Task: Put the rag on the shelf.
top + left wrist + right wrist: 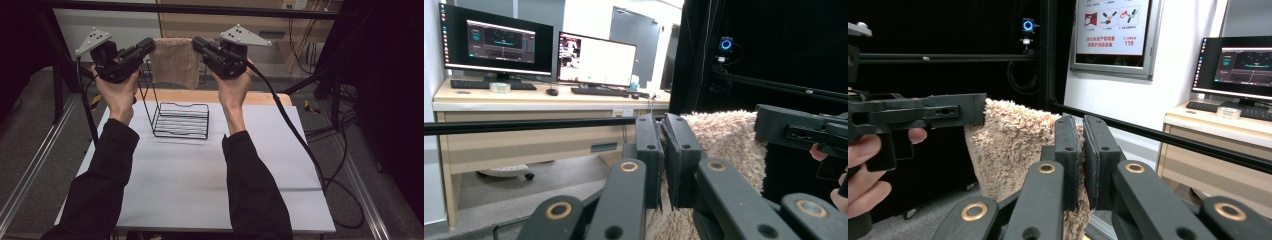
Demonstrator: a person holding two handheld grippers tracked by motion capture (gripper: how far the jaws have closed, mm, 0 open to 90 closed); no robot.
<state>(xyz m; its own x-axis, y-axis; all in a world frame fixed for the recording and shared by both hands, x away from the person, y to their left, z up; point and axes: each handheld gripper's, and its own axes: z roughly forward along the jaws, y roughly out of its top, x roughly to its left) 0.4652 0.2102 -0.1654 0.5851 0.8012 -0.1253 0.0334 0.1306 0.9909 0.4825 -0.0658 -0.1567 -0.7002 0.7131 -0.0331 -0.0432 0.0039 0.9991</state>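
I hold a shaggy beige towel (175, 62) stretched in the air between my two grippers, high above the far edge of the counter (200, 190). My left gripper (148, 46) pinches the towel's upper left corner and my right gripper (196, 44) pinches the upper right corner; both sets of fingers are clamped nearly flat on the pile. In the left gripper view the fingers (681, 150) squeeze the cloth edge, with the towel (729, 145) spreading away to the right. In the right gripper view the fingers (1068, 150) press the other edge, the towel (1008, 145) hanging off to the left.

Below and a little in front of the hanging cloth stands a black wire rack (177, 117), its upright back frame rising toward the towel's lower edge. The counter is covered in white and otherwise bare.

My worry is the grip: each hold is only on a thin margin of thick pile, so a pull apart could slide a corner free and let the towel swing down on one side. If I lower it unevenly, the bottom edge could snag on the rack's wires or tip the light rack over.
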